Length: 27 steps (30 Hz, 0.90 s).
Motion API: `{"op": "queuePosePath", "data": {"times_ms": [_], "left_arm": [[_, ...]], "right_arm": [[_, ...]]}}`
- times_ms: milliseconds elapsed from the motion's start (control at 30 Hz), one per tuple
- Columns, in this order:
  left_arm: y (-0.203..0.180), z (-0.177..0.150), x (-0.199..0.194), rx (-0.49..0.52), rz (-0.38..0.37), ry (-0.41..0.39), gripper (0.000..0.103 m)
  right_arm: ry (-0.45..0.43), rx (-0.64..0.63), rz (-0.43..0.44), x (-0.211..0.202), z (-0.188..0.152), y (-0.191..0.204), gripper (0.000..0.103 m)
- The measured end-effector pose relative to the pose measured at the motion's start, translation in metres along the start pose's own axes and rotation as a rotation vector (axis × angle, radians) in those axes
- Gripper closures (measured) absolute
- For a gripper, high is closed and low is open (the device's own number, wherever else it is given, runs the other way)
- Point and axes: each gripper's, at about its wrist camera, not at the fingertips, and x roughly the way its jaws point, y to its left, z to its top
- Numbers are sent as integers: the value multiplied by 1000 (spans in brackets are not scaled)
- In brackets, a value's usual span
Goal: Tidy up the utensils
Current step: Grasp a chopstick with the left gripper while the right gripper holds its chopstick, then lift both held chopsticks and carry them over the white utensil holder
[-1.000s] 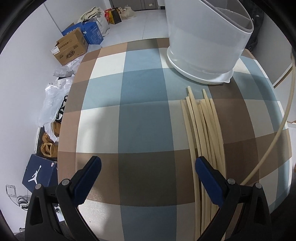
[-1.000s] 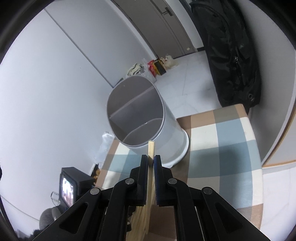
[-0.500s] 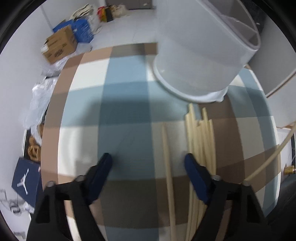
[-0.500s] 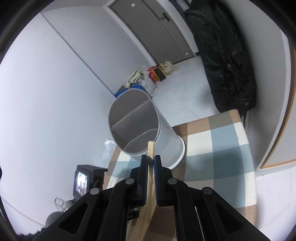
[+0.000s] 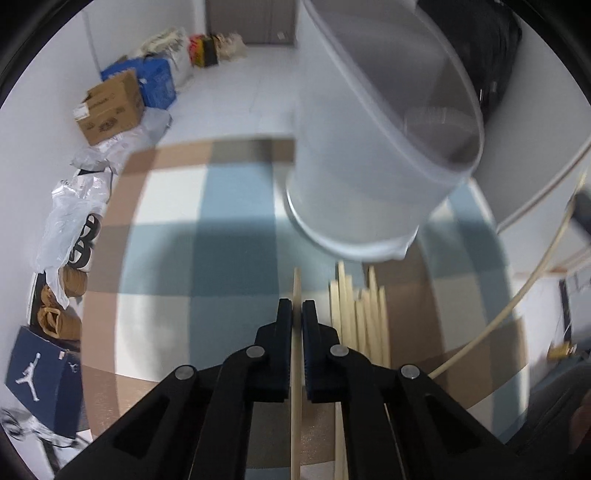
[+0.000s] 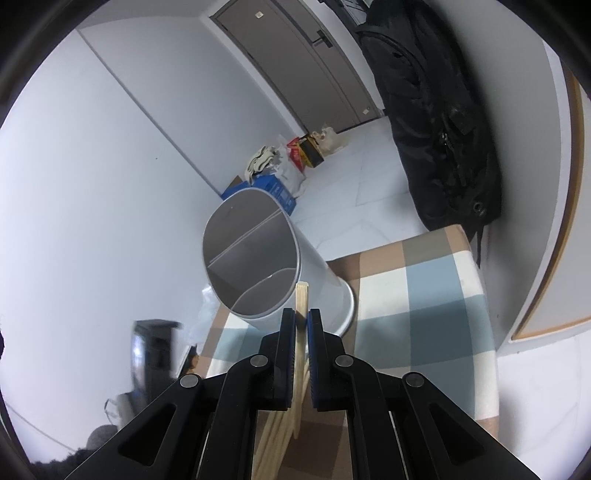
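Left gripper [image 5: 296, 308] fingers now clamped on one chopstick [image 5: 296, 369] — right gripper [image 6: 301, 317] grips another [image 6: 301, 295], lower ends cut off.

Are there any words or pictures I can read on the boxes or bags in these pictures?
No words are clear enough to read.
Dark blue shoebox: a white jumping-player logo, no readable words.
Brown cardboard box: printed label and marks, too blurred.
White plastic bag: big black letters, crumpled, unreadable.
Door: small sign, too small.
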Motion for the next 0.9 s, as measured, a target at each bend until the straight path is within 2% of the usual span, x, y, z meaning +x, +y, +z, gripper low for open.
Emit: {"op": "queuePosePath", "data": {"times_ms": [200,300,433,900], "left_arm": [[3,0,-51,-25,-14,-169,101],[3,-1,-69,-22,-23,-230,101],[13,10,-69,-18,-36,-277,101],[0,20,-119,70,-82,-401,102]], "right_arm": [[-29,-35,-5,-6,-2,10,97],[-52,-57,-3,-12,-2,17,97],[-87,-83,-2,-22,0,27,97],[-172,-183,7,-45,24,67,97]]}}
